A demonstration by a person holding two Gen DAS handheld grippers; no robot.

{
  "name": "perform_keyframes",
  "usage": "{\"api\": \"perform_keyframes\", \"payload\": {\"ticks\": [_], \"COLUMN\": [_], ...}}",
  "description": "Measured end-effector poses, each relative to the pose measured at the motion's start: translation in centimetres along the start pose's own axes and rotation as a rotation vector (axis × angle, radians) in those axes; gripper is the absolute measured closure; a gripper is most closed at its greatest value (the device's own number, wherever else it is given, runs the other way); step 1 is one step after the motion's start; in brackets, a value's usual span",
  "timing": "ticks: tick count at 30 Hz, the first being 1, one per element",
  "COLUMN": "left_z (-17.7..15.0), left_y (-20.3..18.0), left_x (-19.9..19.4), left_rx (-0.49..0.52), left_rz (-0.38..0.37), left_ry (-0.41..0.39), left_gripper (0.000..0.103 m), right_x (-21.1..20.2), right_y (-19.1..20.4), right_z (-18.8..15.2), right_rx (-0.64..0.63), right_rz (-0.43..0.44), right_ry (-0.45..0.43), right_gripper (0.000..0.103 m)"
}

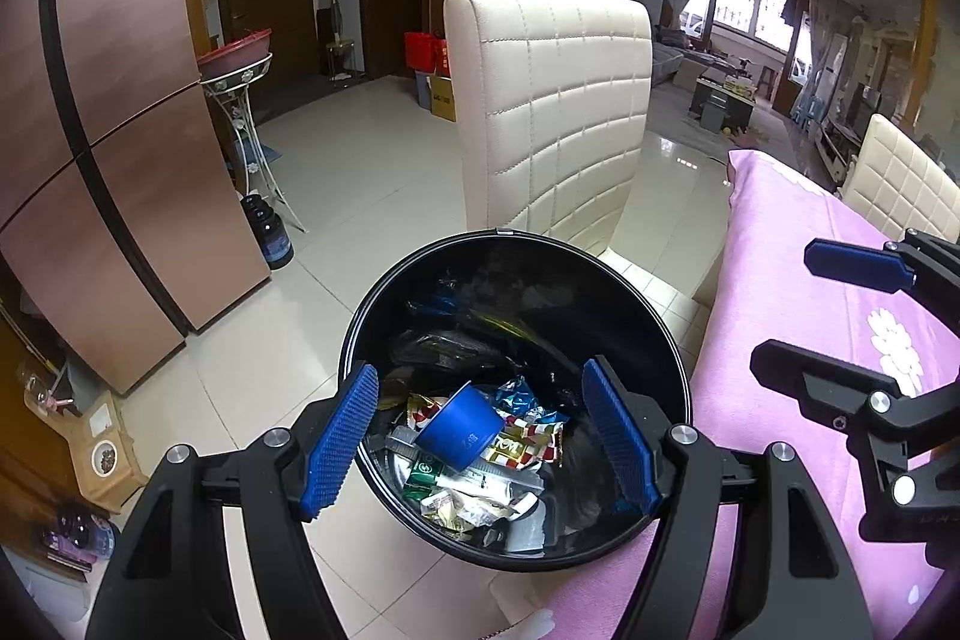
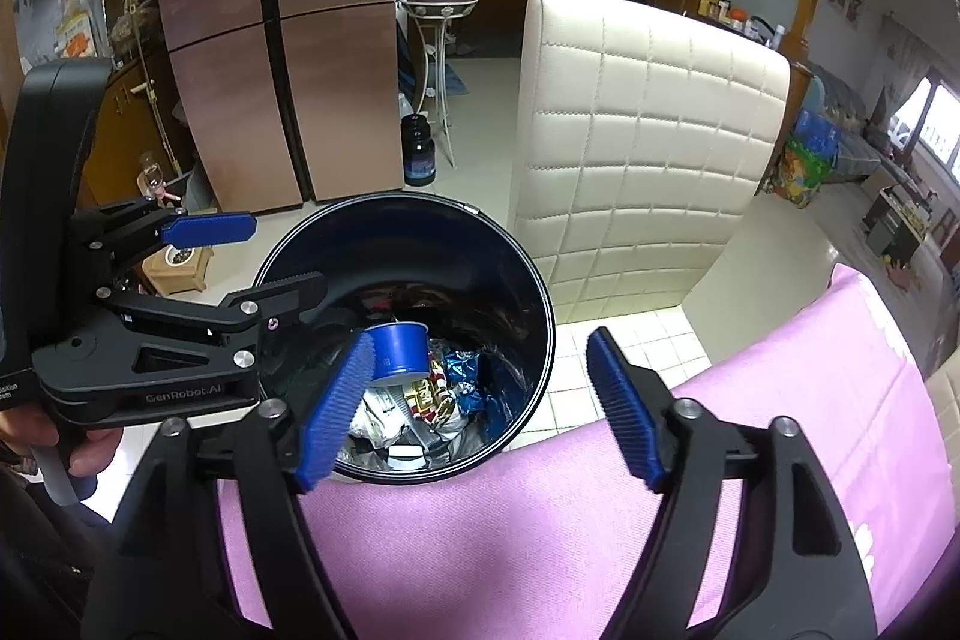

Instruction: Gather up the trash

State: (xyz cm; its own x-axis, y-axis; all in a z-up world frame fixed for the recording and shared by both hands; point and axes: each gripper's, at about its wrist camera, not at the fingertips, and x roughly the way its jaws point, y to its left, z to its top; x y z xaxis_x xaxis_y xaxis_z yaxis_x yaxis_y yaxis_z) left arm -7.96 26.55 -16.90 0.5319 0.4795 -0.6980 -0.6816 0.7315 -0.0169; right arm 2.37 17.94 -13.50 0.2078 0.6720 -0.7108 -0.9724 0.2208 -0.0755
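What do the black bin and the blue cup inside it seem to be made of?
The bin looks like glossy black plastic or coated metal: its inner wall mirrors the trash. The blue cup seems matte paper or plastic, with an even, dull surface and small print.

Trash bin (image 1: 672, 340) near rim, 6 o'clock in right wrist view, hidden behind pink tablecloth (image 2: 480, 532). Blue cup (image 2: 401, 353) left side covered by right gripper's finger (image 2: 339, 400). Wrappers (image 1: 528, 436) print too small to read. Fridge (image 1: 120, 100) cut off at 9 o'clock.
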Motion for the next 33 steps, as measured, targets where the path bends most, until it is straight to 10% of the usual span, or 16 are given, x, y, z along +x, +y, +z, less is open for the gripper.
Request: {"api": "perform_keyframes", "payload": {"ticks": [10,33], "left_z": [0.0,-0.4], "left_y": [0.2,-1.7], "left_x": [-1.1,-4.8], "left_rx": [-0.021,-0.026], "left_rz": [0.017,0.013], "left_ry": [-0.021,-0.050], "left_gripper": [0.018,0.012], "right_x": [-1.1,-5.1], "right_y": [-0.2,-1.7], "right_z": [-0.3,-1.8], "right_rx": [0.012,0.112], "right_rz": [-0.017,-0.138], "right_ry": [-0.032,0.009], "right_gripper": [0.004,0.004]}}
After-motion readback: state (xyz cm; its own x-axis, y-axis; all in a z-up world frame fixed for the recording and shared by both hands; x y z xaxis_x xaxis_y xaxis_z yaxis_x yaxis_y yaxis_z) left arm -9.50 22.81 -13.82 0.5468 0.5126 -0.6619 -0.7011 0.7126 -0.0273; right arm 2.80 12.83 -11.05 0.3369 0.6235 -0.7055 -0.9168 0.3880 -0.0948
